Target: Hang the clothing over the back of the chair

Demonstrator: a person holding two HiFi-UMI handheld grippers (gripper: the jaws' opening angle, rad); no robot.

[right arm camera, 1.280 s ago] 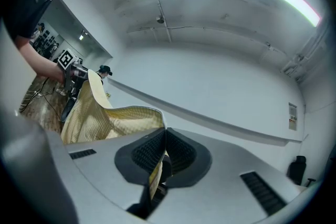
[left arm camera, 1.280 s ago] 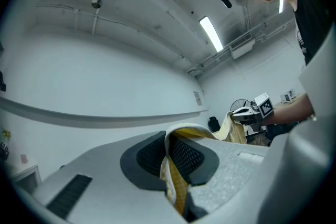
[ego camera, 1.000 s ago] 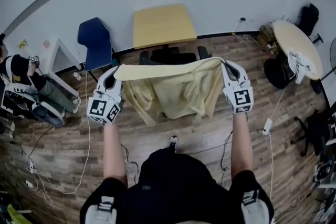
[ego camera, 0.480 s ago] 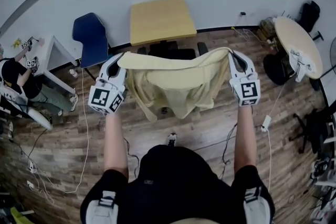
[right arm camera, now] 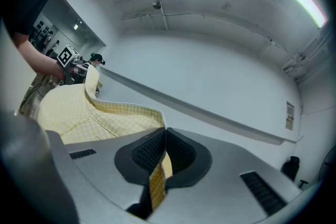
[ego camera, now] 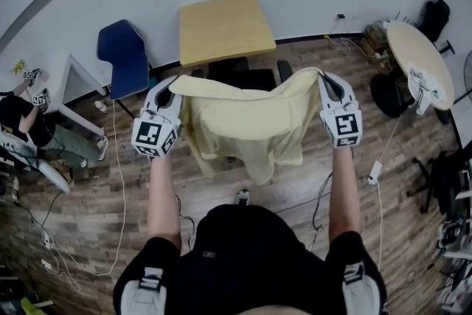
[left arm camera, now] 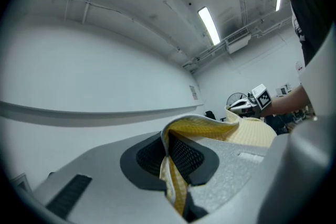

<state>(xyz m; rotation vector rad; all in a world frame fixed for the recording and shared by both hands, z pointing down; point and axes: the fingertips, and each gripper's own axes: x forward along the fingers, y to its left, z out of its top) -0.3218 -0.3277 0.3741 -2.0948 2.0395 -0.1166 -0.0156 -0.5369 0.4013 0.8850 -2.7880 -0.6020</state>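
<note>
A pale yellow checked shirt [ego camera: 251, 122] hangs stretched between my two grippers at chest height. My left gripper [ego camera: 167, 94] is shut on its left shoulder; in the left gripper view the yellow cloth [left arm camera: 181, 162] is pinched between the black pads. My right gripper [ego camera: 327, 86] is shut on the right shoulder, and its view shows a strip of the cloth [right arm camera: 156, 178] caught in the jaws. Behind and below the shirt stands a black chair [ego camera: 243, 75], mostly hidden by the cloth. The shirt's body and sleeves droop toward the wooden floor.
A square yellow table [ego camera: 225, 29] stands against the wall behind the black chair. A blue chair [ego camera: 124, 57] is to its left and a round table [ego camera: 416, 61] at the right. Cables [ego camera: 118, 181] trail over the floor. A seated person [ego camera: 26, 122] is at far left.
Both grippers have lifted the shirt and carried it slightly forward toward the black chair. The cloth has swung and now hangs flatter between them.
</note>
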